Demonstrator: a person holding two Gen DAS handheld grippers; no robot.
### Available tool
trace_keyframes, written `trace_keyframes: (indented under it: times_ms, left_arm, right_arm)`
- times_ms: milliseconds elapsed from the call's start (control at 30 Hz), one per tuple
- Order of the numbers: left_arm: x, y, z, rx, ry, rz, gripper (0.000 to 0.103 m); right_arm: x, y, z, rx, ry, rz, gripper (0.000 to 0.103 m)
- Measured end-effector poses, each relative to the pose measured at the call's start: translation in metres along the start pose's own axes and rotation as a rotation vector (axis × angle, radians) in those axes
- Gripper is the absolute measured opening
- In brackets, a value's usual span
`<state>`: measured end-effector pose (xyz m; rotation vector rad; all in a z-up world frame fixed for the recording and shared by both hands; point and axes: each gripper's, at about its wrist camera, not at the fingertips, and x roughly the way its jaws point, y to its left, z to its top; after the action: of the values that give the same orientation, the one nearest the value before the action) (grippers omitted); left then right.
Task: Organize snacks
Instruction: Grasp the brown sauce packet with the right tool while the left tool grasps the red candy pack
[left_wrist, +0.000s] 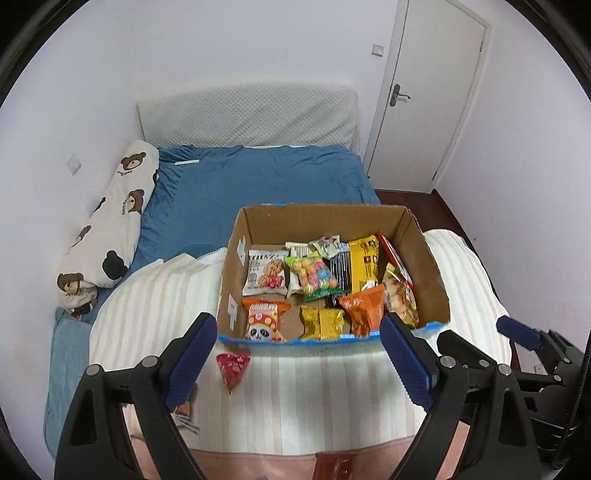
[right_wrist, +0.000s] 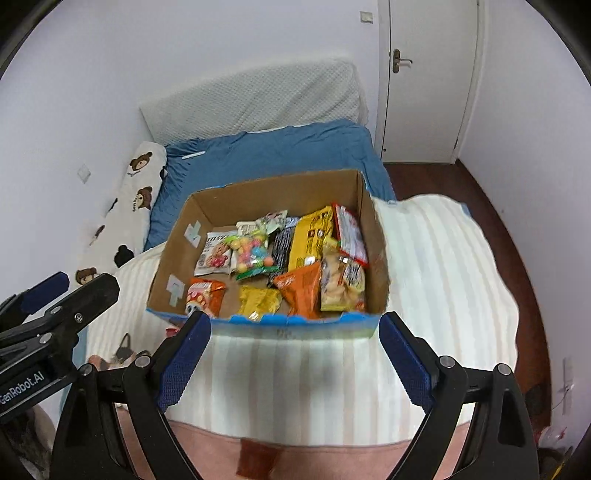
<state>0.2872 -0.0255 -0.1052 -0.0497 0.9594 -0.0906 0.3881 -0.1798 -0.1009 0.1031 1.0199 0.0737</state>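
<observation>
Two claws hang over a striped blanket (left_wrist: 317, 387), both with blue-padded fingers spread wide and nothing between them. Between the left claw (left_wrist: 299, 354) fingers, just ahead of the tips, lies one red triangular packet (left_wrist: 232, 369) on the blanket, outside the box and close to the left finger. Straight beyond it stands an open cardboard box (left_wrist: 424, 266), its blue-edged near wall just past the fingertips and between the claw and the snacks inside. Nearest that wall sit a panda packet (left_wrist: 264, 321), two gold packets (left_wrist: 322, 323) and an orange bag (left_wrist: 364, 308); behind them a white biscuit pack (left_wrist: 266, 273), a bag of coloured balls (left_wrist: 316, 275) and a yellow bag (left_wrist: 364, 264), with a clear bag of crackers (left_wrist: 400, 301) by the right wall. The right claw (right_wrist: 294, 349) faces the same box (right_wrist: 373, 236) from a little further right; the other claw shows at its left edge. Beyond the box, a blue sheet (left_wrist: 258, 177), a bear-print pillow (left_wrist: 110, 221) along the left wall, a padded headboard (left_wrist: 247, 118), and a white door (left_wrist: 432, 92) far right.
</observation>
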Motion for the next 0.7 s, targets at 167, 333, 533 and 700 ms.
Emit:
trace_keyframes:
  times_ms: [167,333,533,700]
  left_arm:
    - [0.006,0.013,-0.043,-0.011,0.03,0.025,0.103]
    - [0.044,0.043,-0.111,-0.08,0.189,0.068,0.103]
    - [0.087,0.091,-0.18,-0.197,0.358,0.141,0.103]
    - [0.099,0.111,-0.203,-0.235,0.402,0.184,0.103]
  right_arm:
    - [0.025,-0.003,-0.049,0.079,0.14,0.113,0.101]
    - [0.083,-0.004,-0.122,0.173,0.346,0.163,0.101]
    - [0.146,0.005,-0.192,0.228,0.529,0.137,0.101]
    - [0.18,0.027,-0.232,0.185,0.599,0.066,0.1]
